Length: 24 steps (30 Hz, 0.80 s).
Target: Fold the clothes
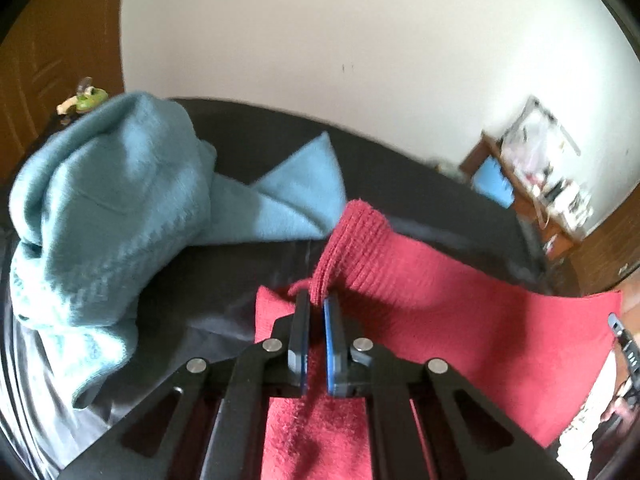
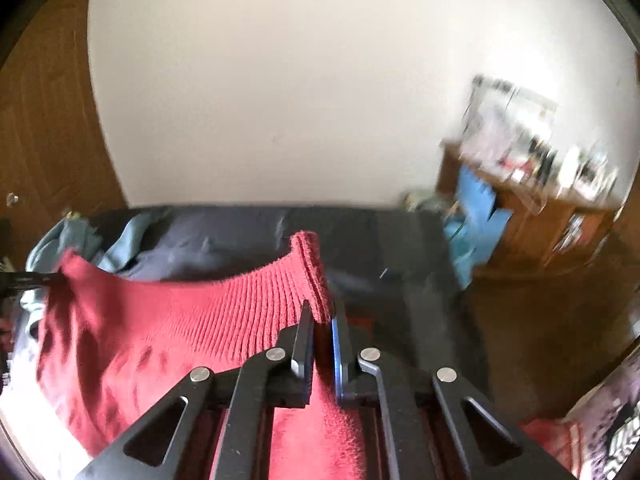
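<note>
I hold a red sweater [image 1: 460,300] by its ribbed edge, one corner in each hand. My left gripper [image 1: 316,304] has its jaws clenched on a bunched fold of the ribbing, and my right gripper [image 2: 322,316] is clamped the same way on the other end. The ribbed band sags between the two grips, and the rest of the knit hangs and drapes below toward me, over a dark bed [image 1: 248,136]. A pale blue sweater [image 1: 104,208] lies in a rumpled heap on the bed to my left, one part trailing flat behind the red ribbing. Beyond the bed are a white wall [image 2: 280,100] and, to the right, a blurred wooden shelf [image 2: 532,200] of clutter.

My guess is the red sweater is being carried or spread, either to lay it flat or to bring one edge over for a fold; the views fit both. Whichever it is, both grips need to hold evenly and move level together so the knit stays square and does not twist or catch the blue heap.
</note>
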{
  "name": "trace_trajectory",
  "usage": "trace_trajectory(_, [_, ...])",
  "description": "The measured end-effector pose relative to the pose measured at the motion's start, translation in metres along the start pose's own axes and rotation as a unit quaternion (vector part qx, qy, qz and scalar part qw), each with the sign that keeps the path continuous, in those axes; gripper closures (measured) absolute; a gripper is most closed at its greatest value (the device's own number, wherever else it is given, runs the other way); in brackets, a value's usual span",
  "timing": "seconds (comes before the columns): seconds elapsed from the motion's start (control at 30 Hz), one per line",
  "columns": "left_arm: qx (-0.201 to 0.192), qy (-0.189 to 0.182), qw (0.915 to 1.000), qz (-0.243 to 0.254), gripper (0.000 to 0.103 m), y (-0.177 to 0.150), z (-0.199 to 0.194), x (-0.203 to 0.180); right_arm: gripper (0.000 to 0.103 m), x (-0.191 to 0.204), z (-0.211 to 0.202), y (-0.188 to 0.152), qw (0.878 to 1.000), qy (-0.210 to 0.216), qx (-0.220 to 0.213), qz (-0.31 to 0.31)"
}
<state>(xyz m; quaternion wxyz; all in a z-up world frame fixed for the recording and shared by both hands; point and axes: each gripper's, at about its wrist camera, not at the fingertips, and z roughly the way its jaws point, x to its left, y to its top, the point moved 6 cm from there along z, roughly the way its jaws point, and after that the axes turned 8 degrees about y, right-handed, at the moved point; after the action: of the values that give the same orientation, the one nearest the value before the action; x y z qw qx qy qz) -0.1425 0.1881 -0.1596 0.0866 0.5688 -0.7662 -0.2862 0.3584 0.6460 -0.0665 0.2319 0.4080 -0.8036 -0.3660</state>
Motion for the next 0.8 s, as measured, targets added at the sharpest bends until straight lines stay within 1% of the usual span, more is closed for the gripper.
trace_trajectory(0.07, [-0.009, -0.005, 0.9998, -0.014, 0.096, 0.008, -0.007, 0.002, 0.095, -0.001, -0.002, 0.012, 1.000, -0.013, -0.014, -0.007])
trace_trajectory(0.13, [-0.008, -0.003, 0.9997, -0.021, 0.096, 0.013, -0.002, 0.003, 0.095, -0.003, 0.007, 0.020, 0.999, -0.025, -0.018, -0.011])
trace_trajectory(0.2, [0.000, 0.004, 0.9996, -0.027, 0.097, 0.015, 0.012, 0.003, 0.096, -0.008, 0.026, 0.022, 0.999, -0.036, -0.009, -0.005])
trace_trajectory(0.3, [0.026, 0.031, 0.9991, -0.012, 0.096, 0.007, 0.046, 0.001, 0.096, -0.020, 0.067, 0.014, 0.998, -0.047, 0.030, 0.004])
trace_trajectory(0.33, [0.035, 0.044, 0.9984, -0.004, 0.096, 0.003, 0.056, 0.001, 0.096, -0.023, 0.081, 0.009, 0.998, -0.045, 0.048, 0.006])
trace_trajectory(0.37, [0.047, 0.055, 0.9974, 0.003, 0.096, -0.001, 0.066, 0.003, 0.096, -0.024, 0.093, 0.001, 0.997, -0.035, 0.069, 0.013])
trace_trajectory(0.4, [0.060, 0.062, 0.9962, 0.006, 0.092, -0.006, 0.074, 0.006, 0.096, -0.023, 0.098, -0.003, 0.996, -0.025, 0.080, 0.025])
trace_trajectory(0.43, [0.068, 0.064, 0.9956, 0.004, 0.091, -0.009, 0.079, 0.009, 0.095, -0.022, 0.101, -0.008, 0.995, -0.013, 0.089, 0.035])
trace_trajectory(0.5, [0.068, 0.061, 0.9958, 0.005, 0.087, -0.012, 0.080, 0.012, 0.095, -0.019, 0.107, -0.018, 0.993, 0.009, 0.108, 0.056])
trace_trajectory(0.53, [0.067, 0.064, 0.9957, 0.010, 0.080, -0.012, 0.080, 0.012, 0.092, -0.018, 0.109, -0.023, 0.991, 0.019, 0.116, 0.065])
trace_trajectory(0.57, [0.066, 0.068, 0.9954, 0.014, 0.077, -0.012, 0.080, 0.013, 0.088, -0.018, 0.110, -0.028, 0.990, 0.024, 0.122, 0.072])
trace_trajectory(0.6, [0.065, 0.073, 0.9950, 0.019, 0.071, -0.012, 0.080, 0.013, 0.072, -0.019, 0.112, -0.033, 0.988, 0.029, 0.127, 0.078])
trace_trajectory(0.63, [0.066, 0.075, 0.9948, 0.021, 0.068, -0.012, 0.081, 0.014, 0.041, -0.019, 0.113, -0.038, 0.987, 0.034, 0.133, 0.085])
trace_trajectory(0.67, [0.067, 0.074, 0.9948, 0.020, 0.067, -0.012, 0.082, 0.015, 0.030, -0.020, 0.114, -0.043, 0.985, 0.039, 0.139, 0.092])
trace_trajectory(0.7, [0.069, 0.074, 0.9947, 0.018, 0.064, -0.012, 0.083, 0.016, 0.027, -0.020, 0.115, -0.048, 0.984, 0.044, 0.144, 0.098])
trace_trajectory(0.77, [0.070, 0.074, 0.9946, 0.015, 0.058, -0.013, 0.085, 0.019, 0.027, -0.021, 0.118, -0.057, 0.980, 0.057, 0.155, 0.112])
trace_trajectory(0.8, [0.071, 0.075, 0.9945, 0.014, 0.055, -0.012, 0.087, 0.021, 0.027, -0.019, 0.122, -0.057, 0.977, 0.073, 0.156, 0.122])
